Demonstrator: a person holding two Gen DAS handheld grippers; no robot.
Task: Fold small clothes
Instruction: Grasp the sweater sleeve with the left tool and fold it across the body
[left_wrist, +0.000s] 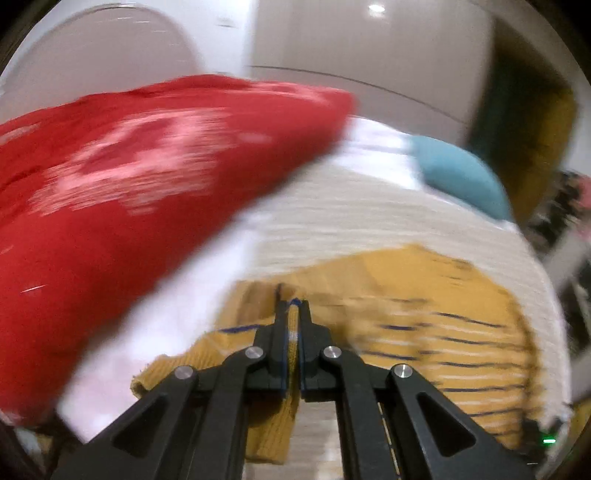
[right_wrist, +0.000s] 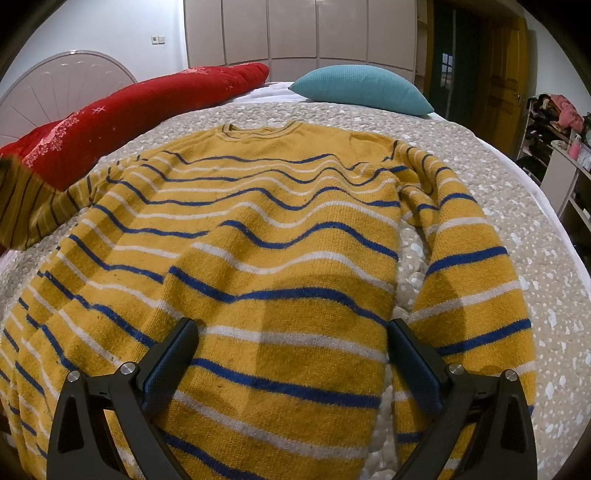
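Observation:
A mustard-yellow sweater (right_wrist: 273, 236) with blue and white stripes lies spread on the bed, neck at the far side. My right gripper (right_wrist: 291, 328) hovers open over its lower body, fingers wide apart and holding nothing. In the left wrist view my left gripper (left_wrist: 293, 306) is shut on a fold of the sweater's (left_wrist: 424, 295) knit, which is pinched between its fingers (left_wrist: 280, 332) and hangs below them. That view is motion-blurred. In the right wrist view the left sleeve (right_wrist: 33, 206) is lifted off the bed at the left edge.
A red quilt (right_wrist: 147, 110) lies along the bed's left side, also filling the left of the left wrist view as the red quilt (left_wrist: 129, 184). A teal pillow (right_wrist: 362, 92) sits at the far end. The beige bedspread (right_wrist: 517, 206) surrounds the sweater. A cluttered shelf (right_wrist: 561, 133) stands right.

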